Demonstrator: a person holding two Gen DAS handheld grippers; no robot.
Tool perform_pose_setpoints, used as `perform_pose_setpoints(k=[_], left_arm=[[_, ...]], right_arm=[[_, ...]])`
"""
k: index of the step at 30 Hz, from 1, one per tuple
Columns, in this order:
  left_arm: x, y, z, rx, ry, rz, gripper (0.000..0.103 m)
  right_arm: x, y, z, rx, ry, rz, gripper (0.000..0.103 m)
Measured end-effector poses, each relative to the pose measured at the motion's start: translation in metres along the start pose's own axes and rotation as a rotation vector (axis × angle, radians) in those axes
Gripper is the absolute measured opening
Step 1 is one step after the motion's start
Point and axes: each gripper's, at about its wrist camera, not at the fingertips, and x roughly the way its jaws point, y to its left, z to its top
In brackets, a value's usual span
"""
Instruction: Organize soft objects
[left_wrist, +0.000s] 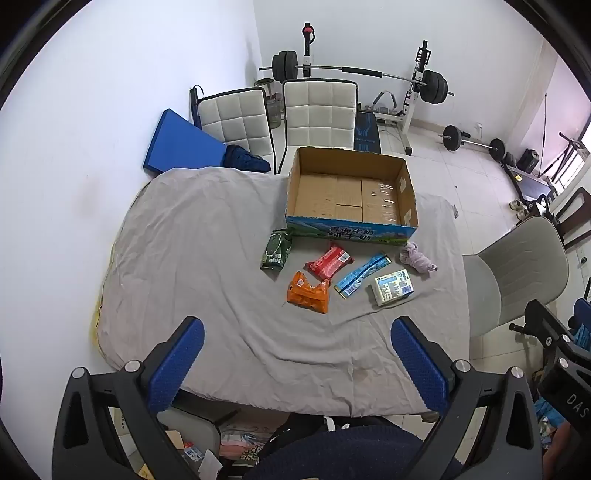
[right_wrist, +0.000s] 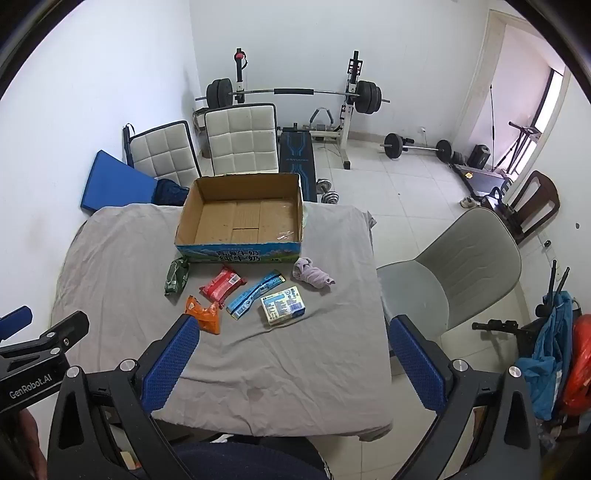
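Note:
An empty open cardboard box (left_wrist: 402, 184) (right_wrist: 192, 218) stands at the far side of the grey-clothed table (left_wrist: 192, 258) (right_wrist: 122, 258). In front of it lie a green packet (left_wrist: 275, 251) (right_wrist: 176, 277), a red packet (left_wrist: 328, 261) (right_wrist: 221, 283), an orange packet (left_wrist: 308, 291) (right_wrist: 205, 314), a blue stick packet (left_wrist: 364, 275) (right_wrist: 255, 291), a white tissue pack (left_wrist: 393, 287) (right_wrist: 282, 304) and a lilac cloth (left_wrist: 417, 258) (right_wrist: 312, 277). My left gripper (left_wrist: 297, 336) and right gripper (right_wrist: 291, 332) are open and empty, above the table's near edge.
Two white padded chairs (left_wrist: 317, 114) (right_wrist: 240, 138) stand behind the table, a grey chair (left_wrist: 517, 273) (right_wrist: 465, 266) to its right. A blue mat (left_wrist: 181, 142) leans on the left wall. A barbell rack (right_wrist: 291, 92) and weights stand on the tiled floor.

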Motion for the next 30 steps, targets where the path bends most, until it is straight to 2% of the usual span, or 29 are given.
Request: perform_pose_setpoints(k=[20, 30], left_arm=[[-0.004, -0.0053, 0.0045, 0.02, 0.0, 0.0, 0.103], [-0.0067, -0.0074, 0.0015, 0.024, -0.027, 0.003, 0.103]], right_arm=[[-0.0003, -0.0016, -0.0015, 0.001, 0.005, -0.003, 0.103], [0.003, -0.003, 0.0006, 0.0, 0.003, -0.004, 0.103]])
